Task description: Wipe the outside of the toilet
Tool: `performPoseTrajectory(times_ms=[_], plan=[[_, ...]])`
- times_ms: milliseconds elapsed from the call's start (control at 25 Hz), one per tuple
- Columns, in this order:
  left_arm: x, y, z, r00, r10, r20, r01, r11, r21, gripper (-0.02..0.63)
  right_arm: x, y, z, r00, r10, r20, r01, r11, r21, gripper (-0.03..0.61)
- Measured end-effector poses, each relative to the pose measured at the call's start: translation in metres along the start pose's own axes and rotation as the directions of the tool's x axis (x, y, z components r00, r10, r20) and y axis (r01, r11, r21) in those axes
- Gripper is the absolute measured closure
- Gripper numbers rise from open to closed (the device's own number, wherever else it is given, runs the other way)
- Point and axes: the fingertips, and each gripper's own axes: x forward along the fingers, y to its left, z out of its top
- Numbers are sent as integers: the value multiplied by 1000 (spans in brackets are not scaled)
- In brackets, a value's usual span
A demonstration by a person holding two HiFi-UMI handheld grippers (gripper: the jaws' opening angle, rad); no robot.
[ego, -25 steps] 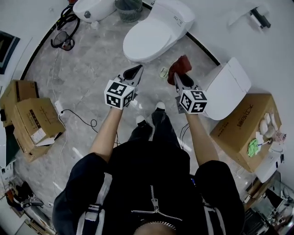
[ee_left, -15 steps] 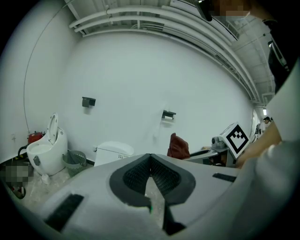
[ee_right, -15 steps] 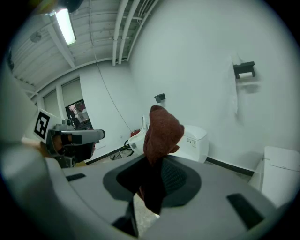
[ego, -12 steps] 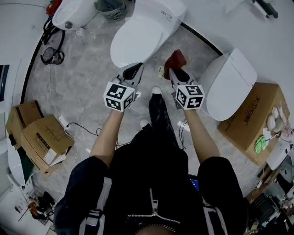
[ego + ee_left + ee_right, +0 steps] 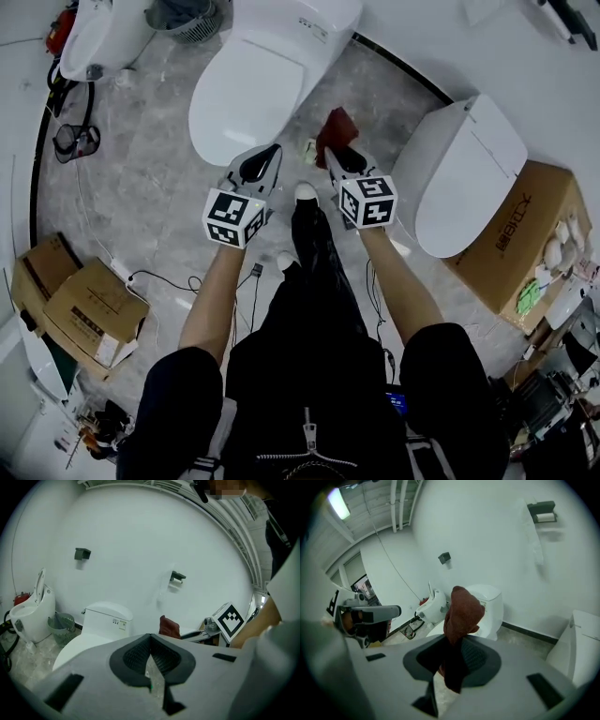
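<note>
Ahead, white toilet (image 5: 248, 94), lid down; right gripper (image 5: 330, 156) fingers pinching red cloth (image 5: 337, 127), left gripper (image 5: 266, 156) fingers together.

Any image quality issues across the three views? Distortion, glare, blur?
Head view: evenly lit, sharp, mild bending at the edges; no glare on the toilet. Left gripper view: strong fisheye, dark vignetted corners, a privacy blur laid over the top edge. Right gripper view: same fisheye and vignette, ceiling lamp blown out top left, red cloth slightly soft.
</note>
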Motion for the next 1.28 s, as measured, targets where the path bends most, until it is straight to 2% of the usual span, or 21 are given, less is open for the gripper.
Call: performPoseTrajectory(times_ms=[360, 720, 800, 880, 1000, 1080, 1280], plan=[[54, 37, -42, 999, -19, -34, 18, 999, -26, 615, 89, -49, -34, 998, -18, -68, 24, 995, 92, 488], [94, 64, -88, 997, -30, -70, 26, 998, -53, 615, 187, -113, -73, 990, -63, -126, 90, 971, 221, 489], [99, 71, -95, 996, -39, -82, 35, 998, -45, 615, 211, -126, -84, 987, -78, -142, 116, 953, 281, 489], [105, 79, -103, 995, -39, -87, 35, 998, -45, 615, 234, -142, -97, 981, -99, -165, 153, 921, 359, 489], [115, 91, -114, 996, -28, -87, 23, 998, -62, 615, 266, -164, -114, 971, -123, -206, 201, 886, 417, 489], [121, 95, -121, 996, -28, -88, 22, 997, -70, 615, 283, -175, -122, 964, -133, -232, 221, 883, 414, 489], [124, 110, -132, 997, -14, -78, 6, 995, -95, 615, 319, -191, -138, 949, -135, -286, 230, 915, 332, 489]])
